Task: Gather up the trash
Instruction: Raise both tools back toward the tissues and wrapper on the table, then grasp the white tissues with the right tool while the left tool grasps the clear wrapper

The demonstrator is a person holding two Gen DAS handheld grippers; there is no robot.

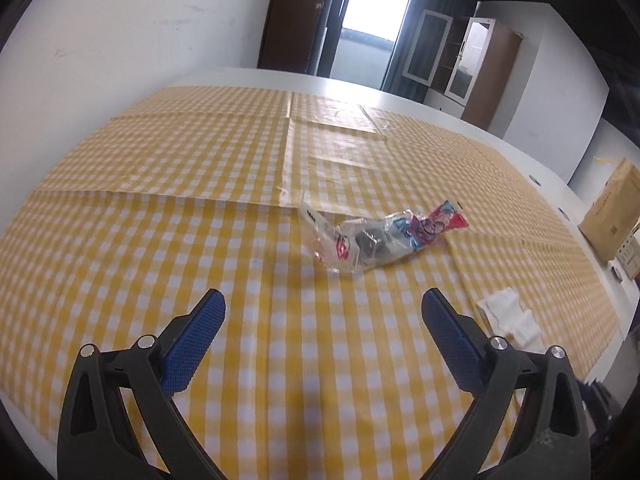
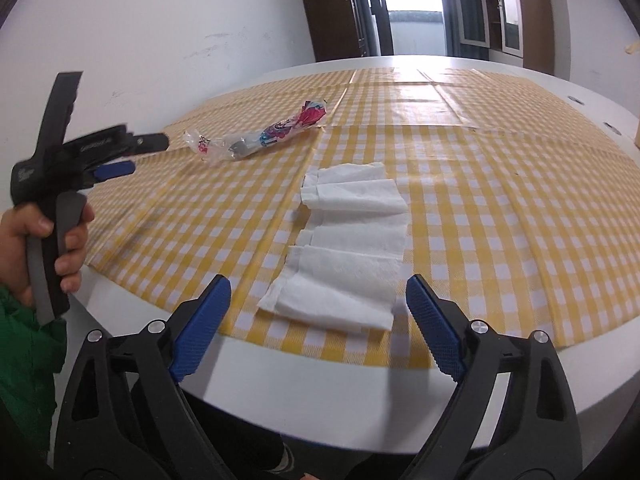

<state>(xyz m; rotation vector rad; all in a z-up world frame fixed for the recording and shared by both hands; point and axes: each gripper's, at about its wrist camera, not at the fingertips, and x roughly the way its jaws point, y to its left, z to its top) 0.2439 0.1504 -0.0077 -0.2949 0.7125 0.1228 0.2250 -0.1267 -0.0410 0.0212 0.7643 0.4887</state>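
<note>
A crumpled clear plastic wrapper with red and blue print [image 1: 380, 236] lies on the yellow checked tablecloth [image 1: 200, 200]. My left gripper [image 1: 324, 300] is open and empty, a short way in front of the wrapper. A folded white paper tissue [image 2: 352, 248] lies near the table's front edge. My right gripper [image 2: 318, 284] is open and empty, its fingers either side of the tissue's near end. The right wrist view also shows the wrapper [image 2: 260, 136] and the left gripper [image 2: 148, 152] at the left. The tissue also shows in the left wrist view [image 1: 508, 312].
The white table [image 2: 320, 380] juts out past the cloth at the front edge. A brown cardboard box [image 1: 612, 216] stands at the table's right side. A white wall [image 1: 140, 40] runs along the left. Cabinets and a doorway lie beyond the table.
</note>
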